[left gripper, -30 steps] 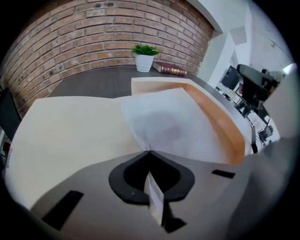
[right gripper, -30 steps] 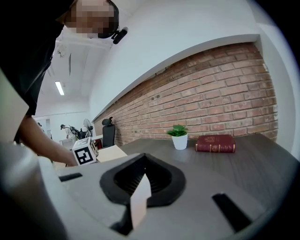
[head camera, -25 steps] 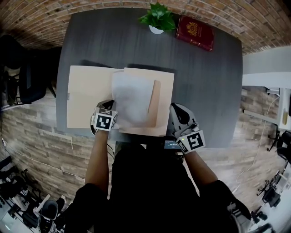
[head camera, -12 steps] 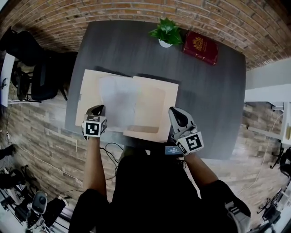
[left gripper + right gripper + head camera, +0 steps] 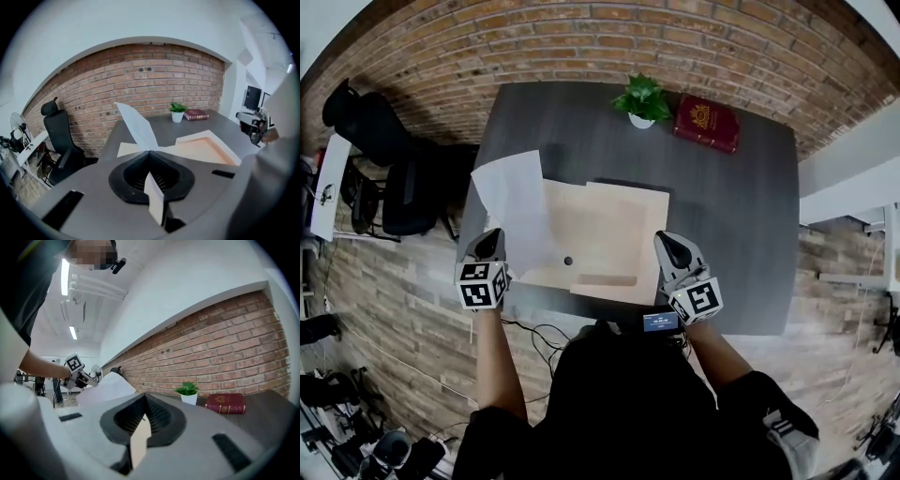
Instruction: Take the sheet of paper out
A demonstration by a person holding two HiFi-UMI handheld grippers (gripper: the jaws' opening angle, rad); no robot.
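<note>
A white sheet of paper [image 5: 517, 202] hangs raised over the table's left edge, free of the open tan folder [image 5: 614, 230]. My left gripper [image 5: 492, 242] is shut on the sheet's near edge; in the left gripper view the sheet [image 5: 136, 125] runs edge-on through the jaws [image 5: 149, 153] and rises beyond them. My right gripper [image 5: 667, 246] sits at the folder's right front corner. A tan strip of the folder [image 5: 139, 441] is pinched between its jaws [image 5: 144, 398]. The right gripper view also shows the lifted sheet [image 5: 105, 387] and the left gripper [image 5: 77, 373] at left.
The dark grey table [image 5: 731, 216] carries a small potted plant [image 5: 642, 98] and a red book [image 5: 705, 122] at its far side. Black office chairs [image 5: 384, 159] stand left of the table. A brick wall runs behind it.
The left gripper has risen and swung left with the sheet, drawing it off the folder into the air. The right gripper stayed at the folder's right corner, lifting slightly.
</note>
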